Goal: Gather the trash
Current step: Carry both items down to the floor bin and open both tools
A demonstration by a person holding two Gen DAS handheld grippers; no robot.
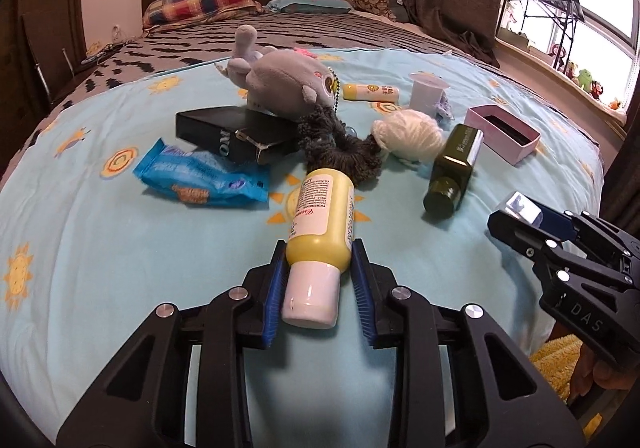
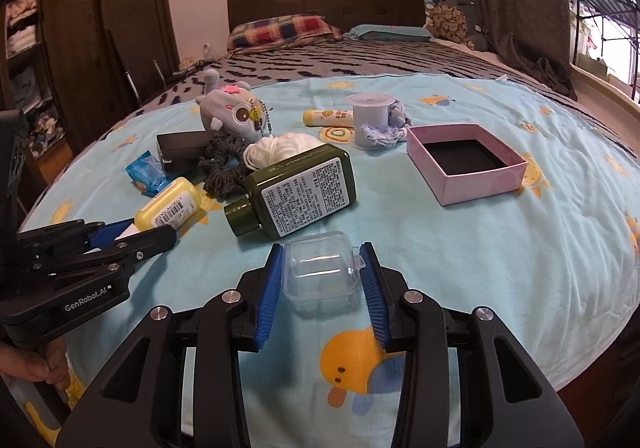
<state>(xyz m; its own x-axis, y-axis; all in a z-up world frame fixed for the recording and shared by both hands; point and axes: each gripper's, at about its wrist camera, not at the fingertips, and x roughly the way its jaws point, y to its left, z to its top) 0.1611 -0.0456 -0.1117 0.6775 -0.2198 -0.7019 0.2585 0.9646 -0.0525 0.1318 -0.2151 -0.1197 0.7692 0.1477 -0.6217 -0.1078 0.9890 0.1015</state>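
1. L gripper [image 1: 319, 250]: blue pads clamped on the yellow bottle [image 1: 320, 209] at its shoulder, just above the white cap; bottle lies on the blue sheet [image 1: 120, 248].
2. R gripper [image 2: 321, 252]: pads pressed on both sides of a clear plastic box [image 2: 319, 272], sitting on the sheet.
3. Green bottle [image 2: 296, 189] lies on its side just beyond the clear box.
4. Pink box [image 2: 466, 161] open, farther R.
5. Blue wrapper [image 1: 198, 173] L of the yellow bottle.

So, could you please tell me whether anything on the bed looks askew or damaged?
The dark green bottle and the yellow bottle both lie on their sides rather than upright. The blue wrapper is crumpled and torn open. Nothing looks spilled on the blanket.
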